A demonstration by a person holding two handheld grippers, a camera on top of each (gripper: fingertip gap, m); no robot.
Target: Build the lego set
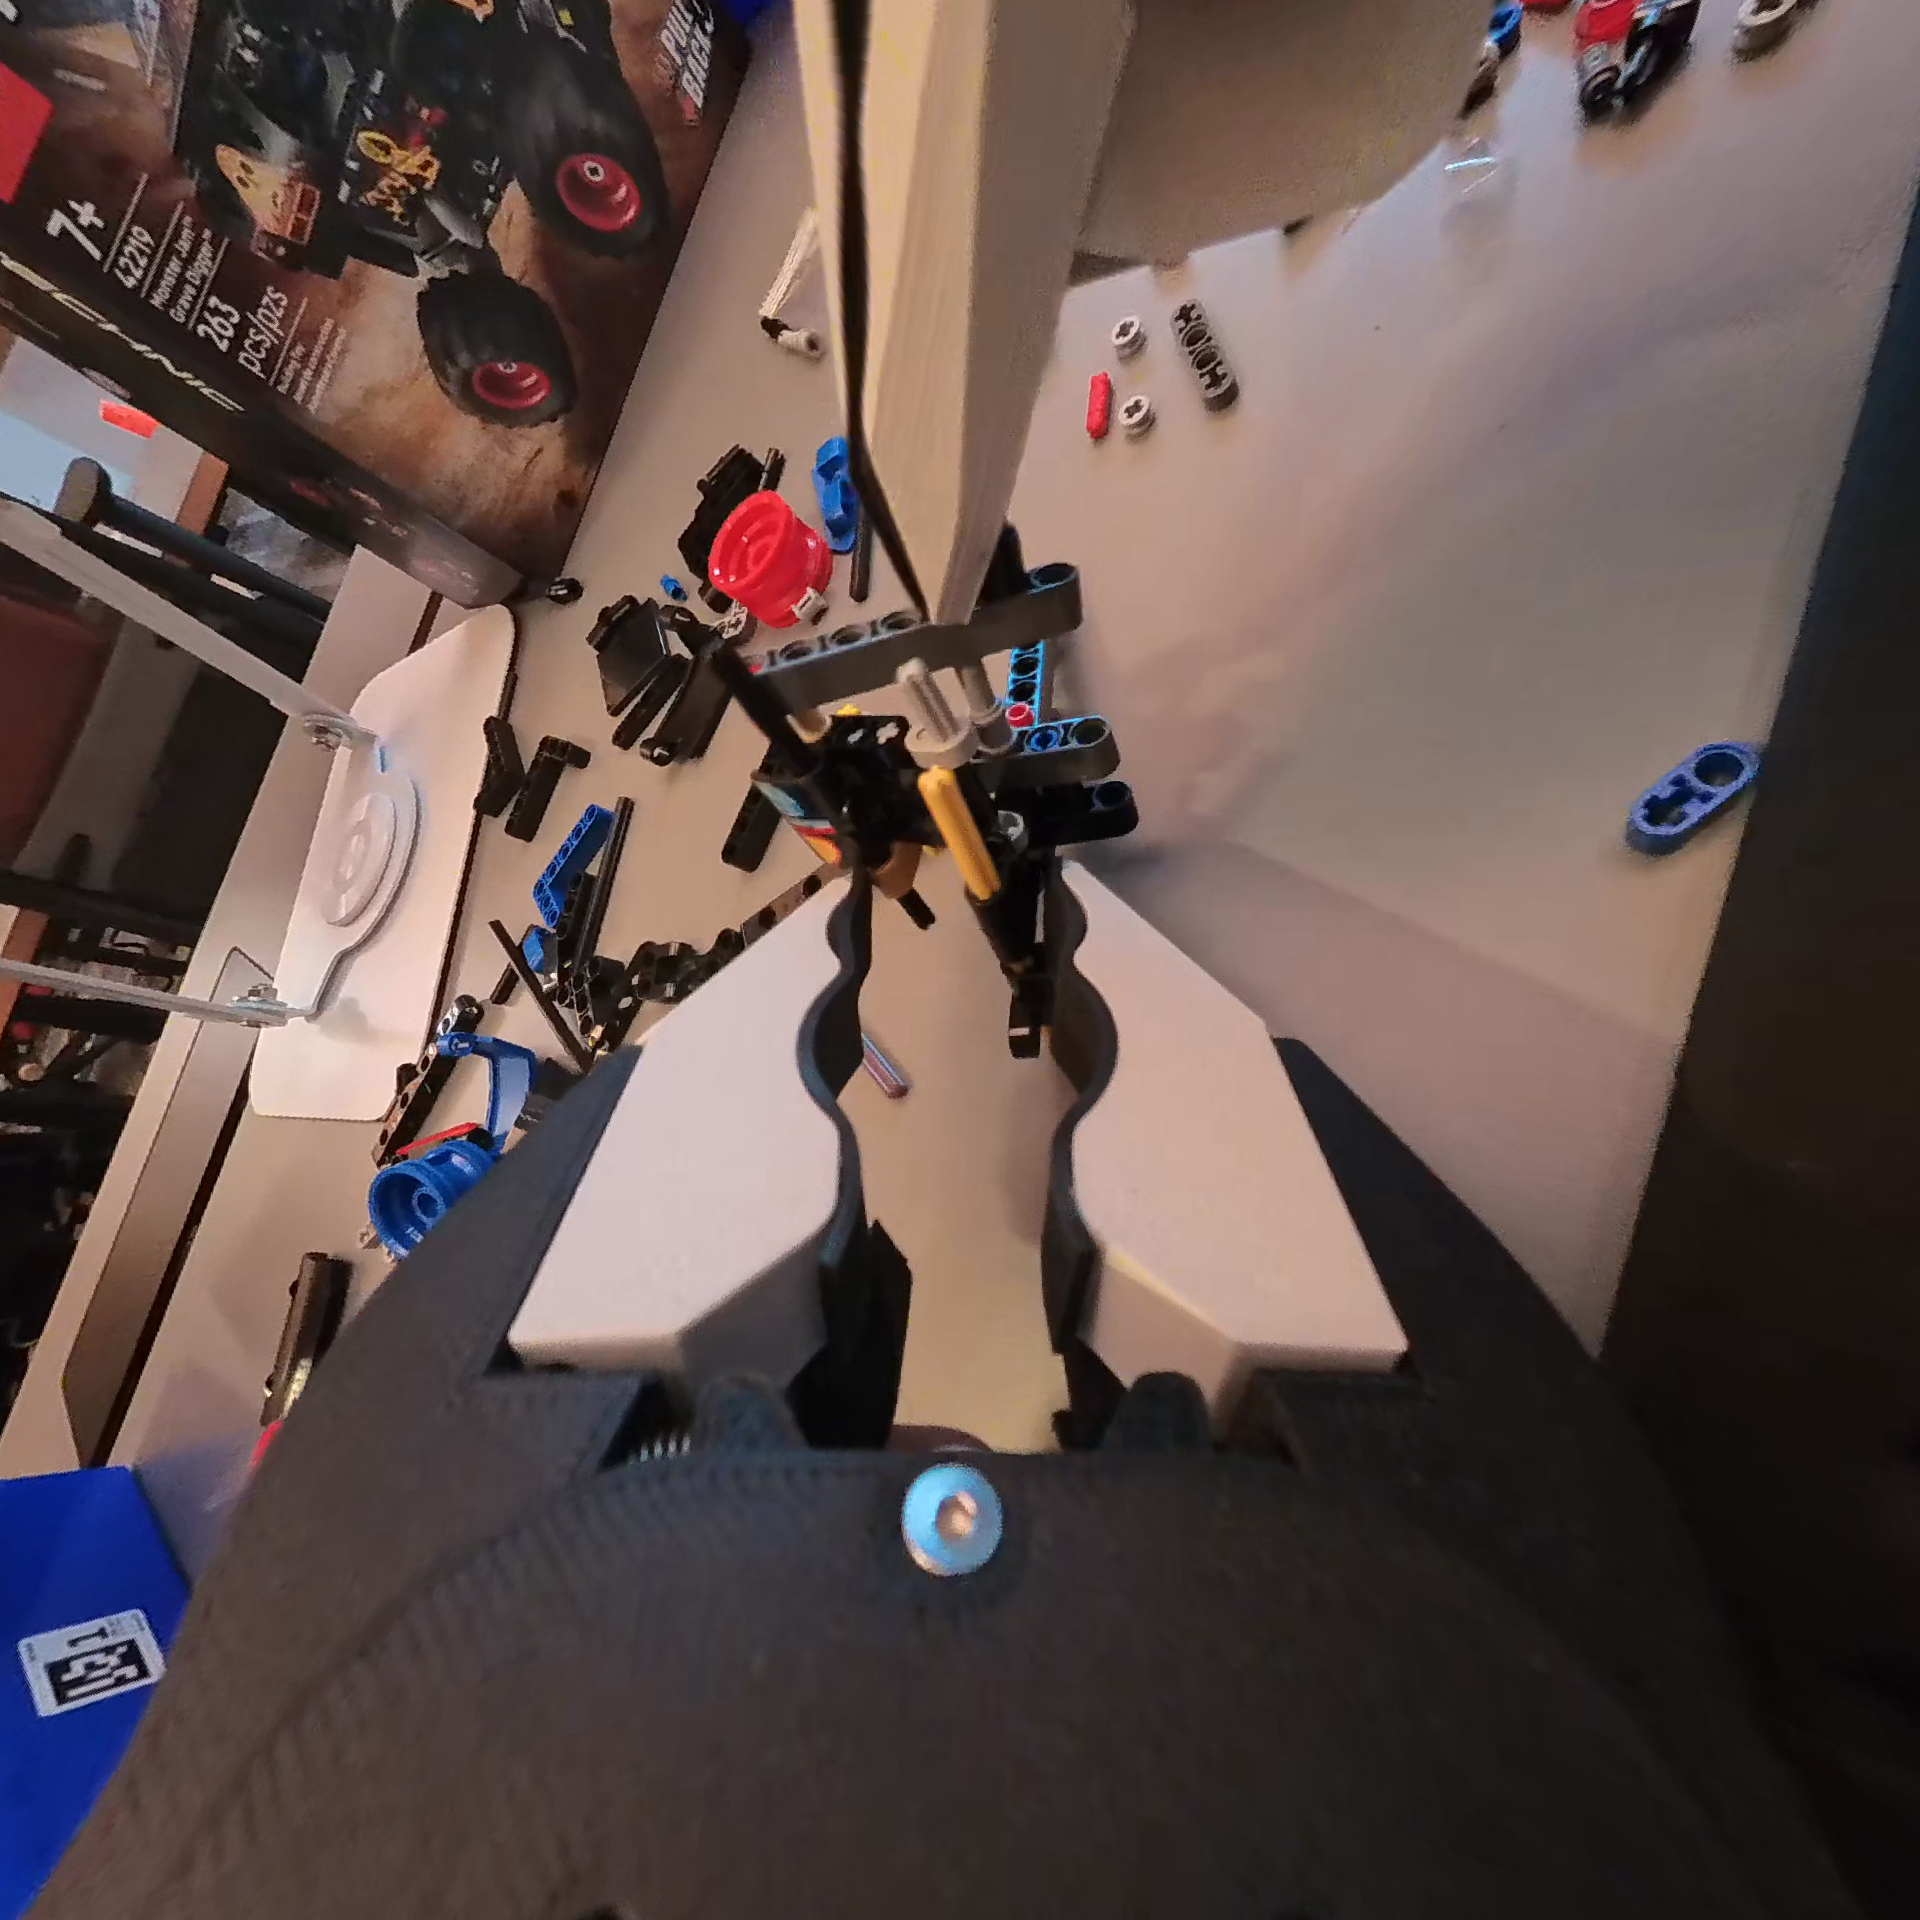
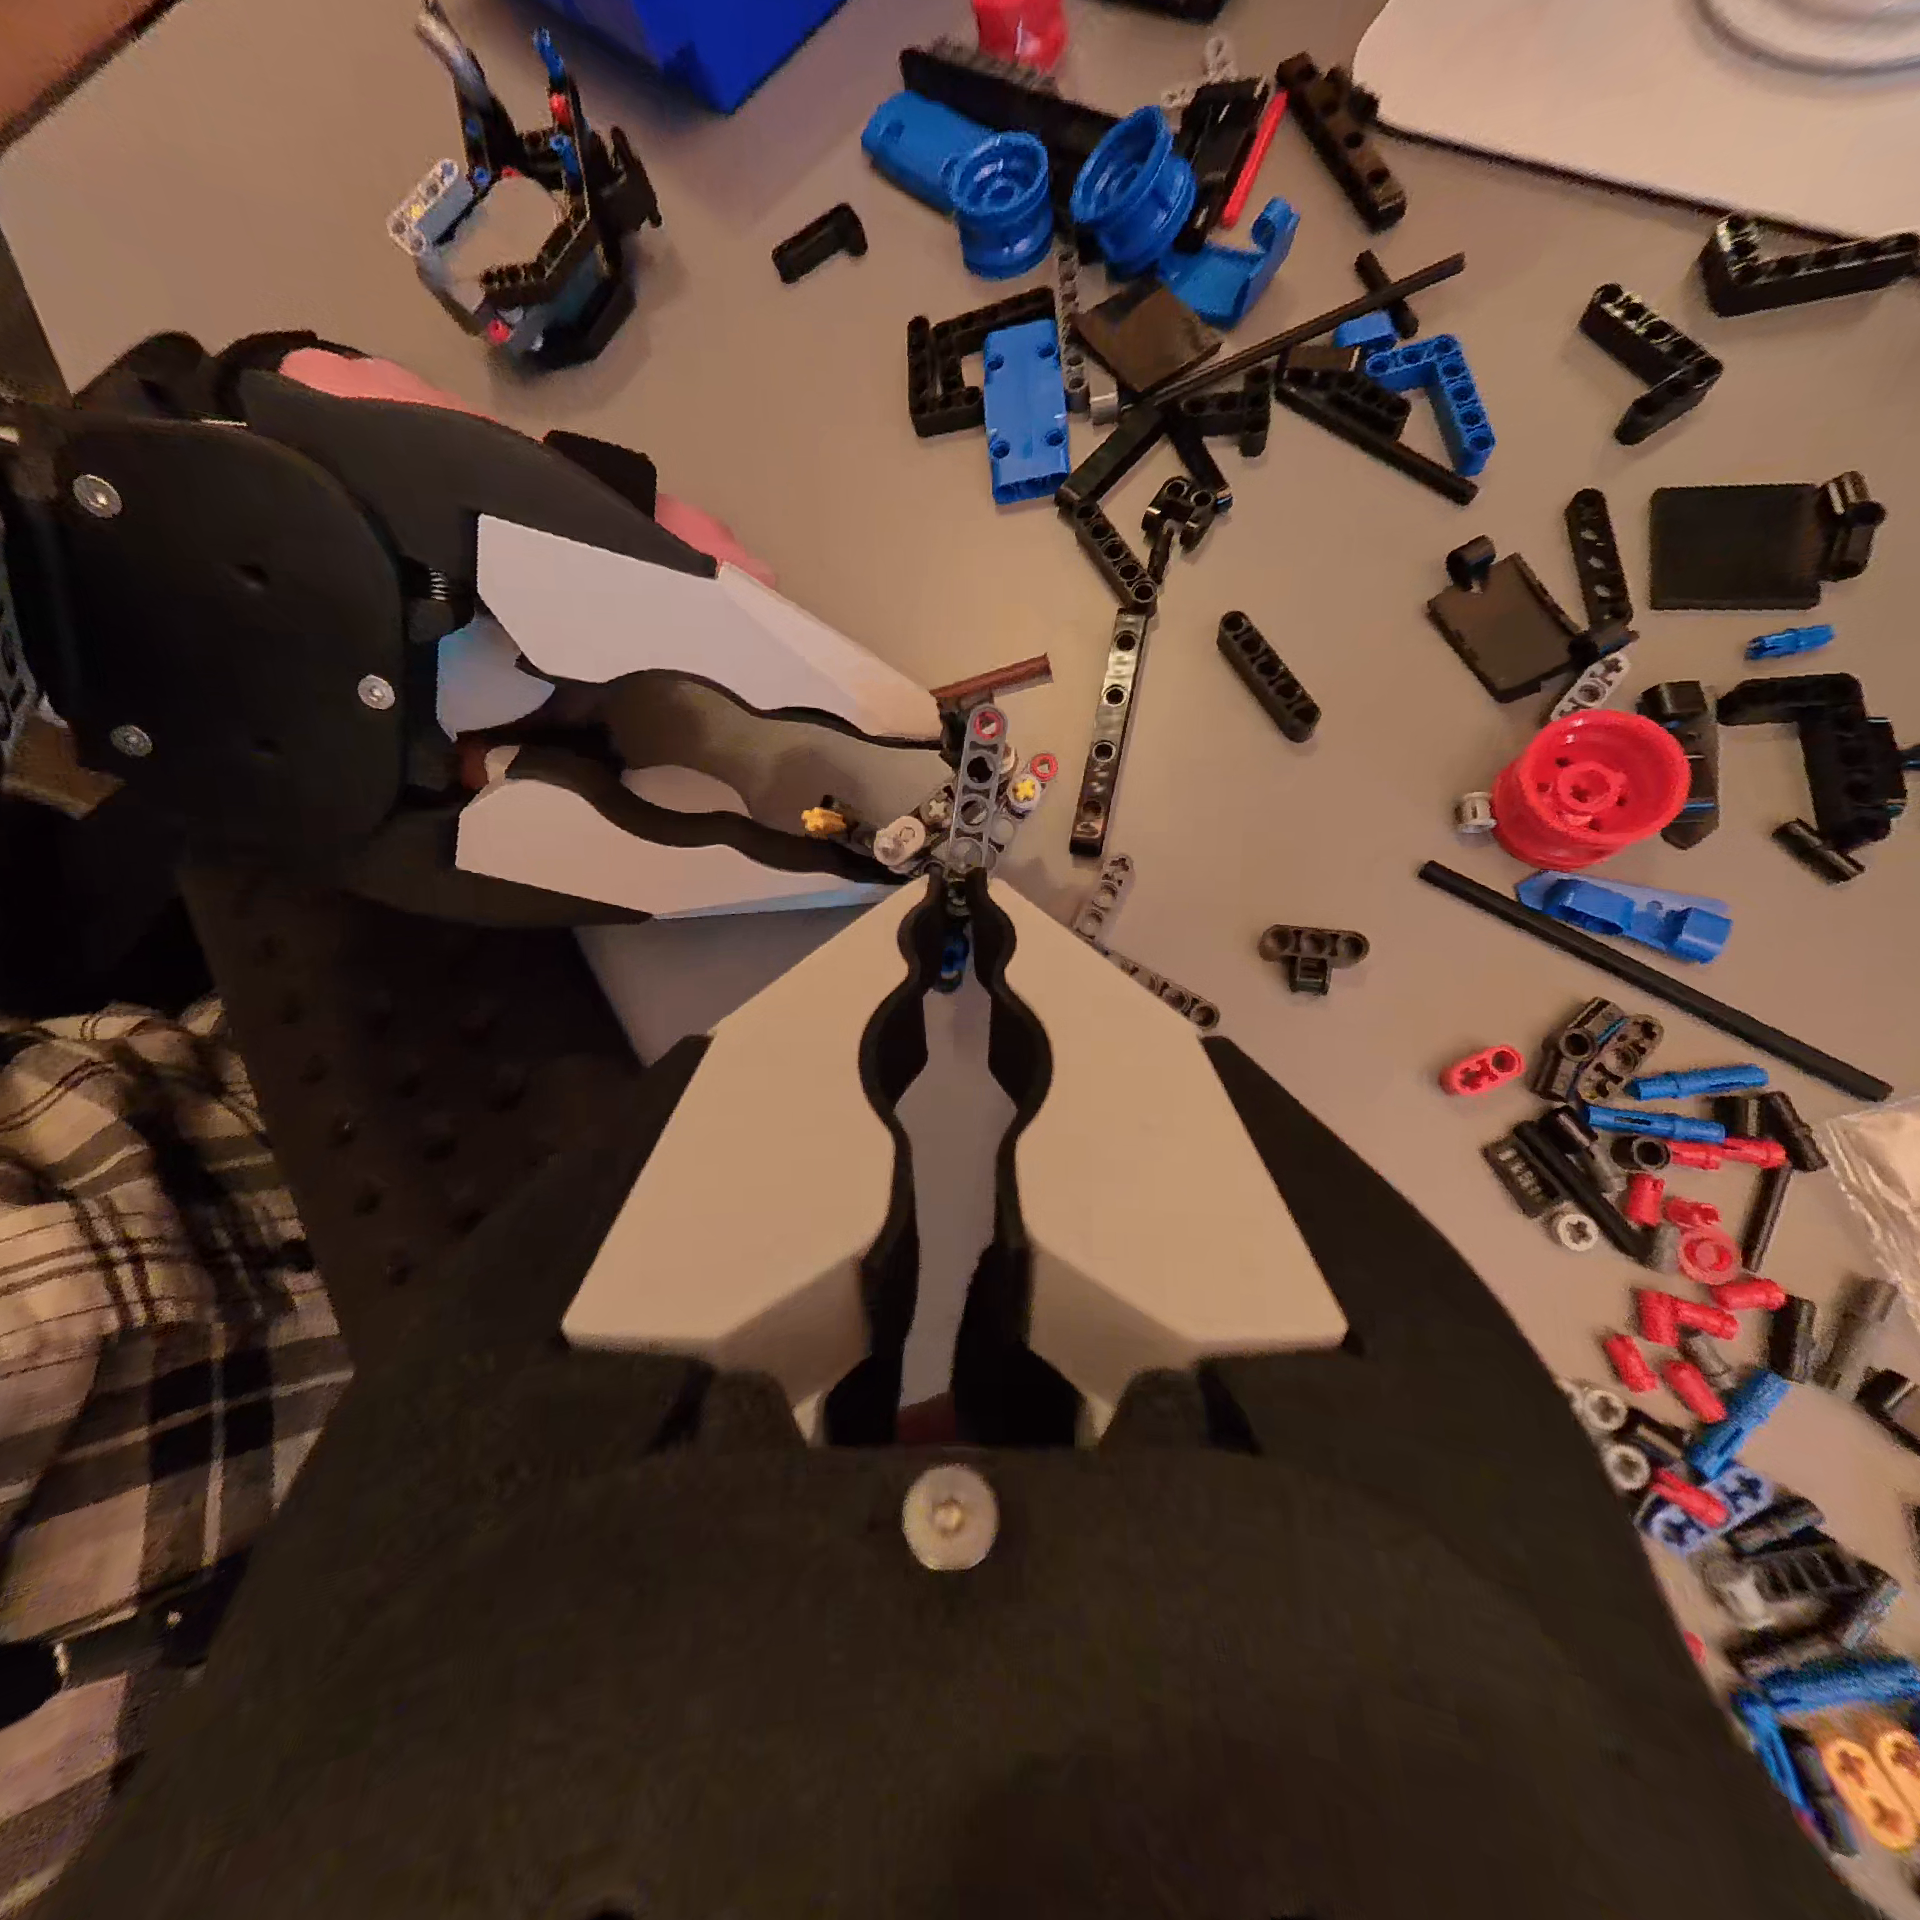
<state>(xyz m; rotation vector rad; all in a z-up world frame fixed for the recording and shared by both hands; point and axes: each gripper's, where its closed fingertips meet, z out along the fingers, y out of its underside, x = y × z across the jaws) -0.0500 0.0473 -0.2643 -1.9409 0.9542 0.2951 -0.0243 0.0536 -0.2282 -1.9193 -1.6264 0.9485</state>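
Left wrist view: the left gripper point(image 1: 951, 883) has its jaws clamped on a small lego assembly point(image 1: 914, 790) of black, grey and blue beams, held up above the grey table point(image 1: 1351, 623).
Assembly detail: a yellow axle point(image 1: 961, 831) runs slantwise across its front, and two grey pins stick out toward a dark grey beam point(image 1: 883, 649) at its far end.
Right gripper in this view: its white fingers point(image 1: 935, 312) come down from the top edge onto that far beam.
Right wrist view: the right gripper point(image 2: 958, 894) has its jaws pressed onto the near end of the same lego assembly point(image 2: 971, 800), which sits between both tools.
Left gripper in this view: the left gripper point(image 2: 925, 800) reaches in from the left, its tips on either side of the assembly; a brown axle point(image 2: 992, 675) lies just beside its upper tip.
Second build: a partly built frame point(image 2: 520, 229) of black and grey beams stands well apart at the upper left of the table point(image 2: 831, 582).
Loose parts: two blue wheel hubs point(image 2: 1070, 197) lie among black beams near the top, a red wheel hub point(image 2: 1584, 784) lies to the right, and red and blue pins point(image 2: 1683, 1226) are scattered at the lower right.
Box: the set's box point(image 1: 364, 260) lies at the table's far left in the left wrist view, with a red wheel hub point(image 1: 769, 561) near it.
Person: a plaid sleeve point(image 2: 135, 1247) shows at the lower left.
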